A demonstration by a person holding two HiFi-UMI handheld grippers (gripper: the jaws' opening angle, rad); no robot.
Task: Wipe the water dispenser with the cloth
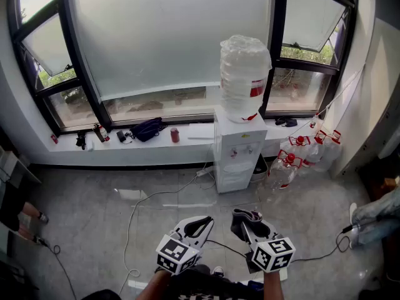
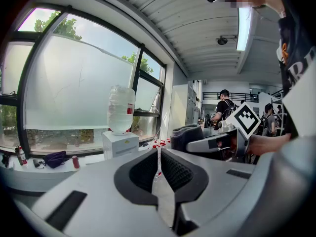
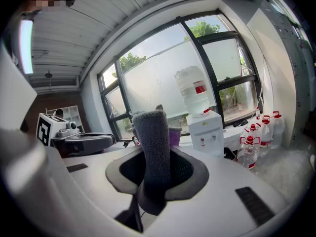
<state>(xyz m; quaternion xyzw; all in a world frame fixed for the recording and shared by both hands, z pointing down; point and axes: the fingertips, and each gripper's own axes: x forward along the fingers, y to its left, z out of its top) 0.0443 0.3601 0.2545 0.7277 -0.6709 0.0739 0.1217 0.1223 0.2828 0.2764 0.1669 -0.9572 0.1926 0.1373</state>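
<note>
The white water dispenser [image 1: 234,152] stands against the window sill with a clear bottle [image 1: 245,77] on top, about a metre or more ahead of both grippers. My right gripper [image 1: 248,221] is shut on a grey cloth [image 3: 154,147] that sticks up between its jaws. My left gripper [image 1: 199,224] is held beside it, jaws shut together with nothing in them. In the left gripper view the dispenser [image 2: 120,143] is far ahead at the left, with the cloth [image 2: 186,135] to the right. The right gripper view has the dispenser [image 3: 210,132] right of the cloth.
Several red-capped water jugs [image 1: 300,155] stand on the floor right of the dispenser. The sill holds a dark bag [image 1: 147,129] and a red can [image 1: 175,134]. Cables [image 1: 156,199] trail over the floor. A person's legs [image 1: 375,220] are at the right edge.
</note>
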